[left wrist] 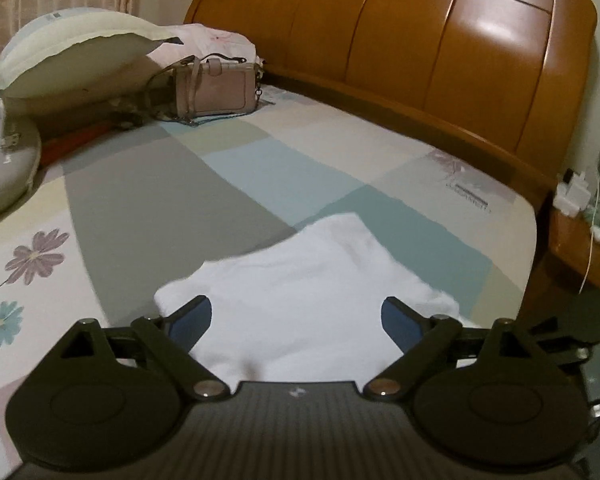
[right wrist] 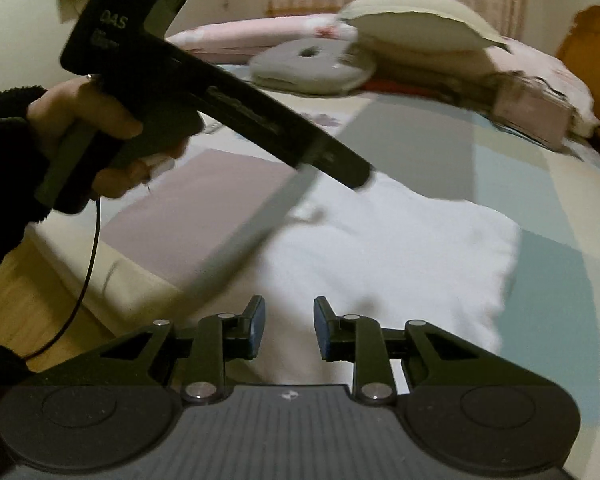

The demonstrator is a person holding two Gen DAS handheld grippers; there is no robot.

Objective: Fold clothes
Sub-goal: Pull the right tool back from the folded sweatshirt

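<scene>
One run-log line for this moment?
left gripper: open, empty | right gripper: open, empty | white garment: flat on bed, unheld

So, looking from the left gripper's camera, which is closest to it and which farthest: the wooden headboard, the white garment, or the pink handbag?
1. White garment: right in front of the left gripper, spread on the bed below its open fingers.
2. Pink handbag: farther up the bed, to the left, beside the pillows.
3. Wooden headboard: farthest, standing behind the handbag at the bed's end.
</scene>
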